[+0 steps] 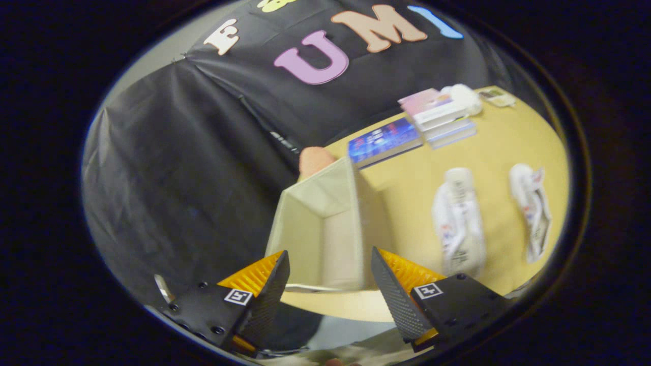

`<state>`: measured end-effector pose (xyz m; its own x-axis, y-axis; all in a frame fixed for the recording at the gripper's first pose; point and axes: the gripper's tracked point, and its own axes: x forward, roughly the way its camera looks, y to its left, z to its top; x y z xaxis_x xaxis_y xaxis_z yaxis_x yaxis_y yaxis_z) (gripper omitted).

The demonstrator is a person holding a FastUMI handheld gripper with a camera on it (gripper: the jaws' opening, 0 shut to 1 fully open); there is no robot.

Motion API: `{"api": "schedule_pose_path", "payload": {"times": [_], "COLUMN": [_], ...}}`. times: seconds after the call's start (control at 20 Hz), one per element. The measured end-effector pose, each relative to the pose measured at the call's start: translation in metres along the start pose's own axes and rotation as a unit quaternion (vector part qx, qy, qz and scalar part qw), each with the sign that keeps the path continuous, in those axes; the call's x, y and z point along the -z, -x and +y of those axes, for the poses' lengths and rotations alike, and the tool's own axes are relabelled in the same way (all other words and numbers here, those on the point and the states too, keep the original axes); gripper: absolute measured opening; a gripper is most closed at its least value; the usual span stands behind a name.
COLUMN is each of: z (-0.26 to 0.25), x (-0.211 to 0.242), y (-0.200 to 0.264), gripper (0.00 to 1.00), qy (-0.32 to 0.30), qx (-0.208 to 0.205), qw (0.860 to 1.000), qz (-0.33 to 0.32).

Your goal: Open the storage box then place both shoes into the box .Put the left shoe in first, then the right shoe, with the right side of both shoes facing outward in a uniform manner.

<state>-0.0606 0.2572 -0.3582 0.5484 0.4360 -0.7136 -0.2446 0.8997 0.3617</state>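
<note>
The storage box (325, 229) stands on the yellow table (508, 147) with its top open and its pale inside empty, so the lid step looks done and neither shoe is in yet. The gripper (330, 277) hangs just short of the box with its jaws spread wide and nothing between them but the near wall of the box.

The main risk from here is order and facing. Two white shoes lie side by side on the table to the right of the box: the nearer shoe (459, 221) just beside the box, the farther shoe (531, 211) well apart from it. The picture is tilted and smeared, so I cannot tell which is the left one; grabbing the nearer shoe out of convenience could put the wrong shoe in first. A grip on a soft upper could also let the shoe twist, so its right side ends up turned inward. The box looks light, and a nudge from the jaws on the way in could shove or tip it.

Relative to the box, both shoes sit off to the right of the jaws and somewhat beyond them, so the gripper must swing right. Behind the box lie a blue book (384, 142) and a stack of books (440, 117). Something pinkish, too blurred to identify, shows at the box's far corner.
</note>
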Motion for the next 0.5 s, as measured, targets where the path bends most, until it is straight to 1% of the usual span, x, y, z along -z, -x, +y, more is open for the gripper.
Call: {"api": "schedule_pose_path", "payload": {"times": [0.1, 0.15, 0.25, 0.3, 0.4, 0.5], "z": [-0.06, -0.081, -0.12, -0.137, -0.153, -0.17], "x": [0.005, 0.007, 0.017, 0.025, 0.038, 0.047], "y": [0.002, 0.003, 0.009, 0.01, 0.013, 0.004], "gripper": [0.99, 0.99, 0.99, 0.98, 0.98, 0.97], "qy": [0.045, 0.066, 0.102, 0.116, 0.126, 0.132], "qx": [0.075, 0.105, 0.148, 0.164, 0.18, 0.193], "qw": [0.996, 0.992, 0.983, 0.979, 0.974, 0.969], "qz": [-0.002, 0.006, 0.021, 0.033, 0.053, 0.073]}}
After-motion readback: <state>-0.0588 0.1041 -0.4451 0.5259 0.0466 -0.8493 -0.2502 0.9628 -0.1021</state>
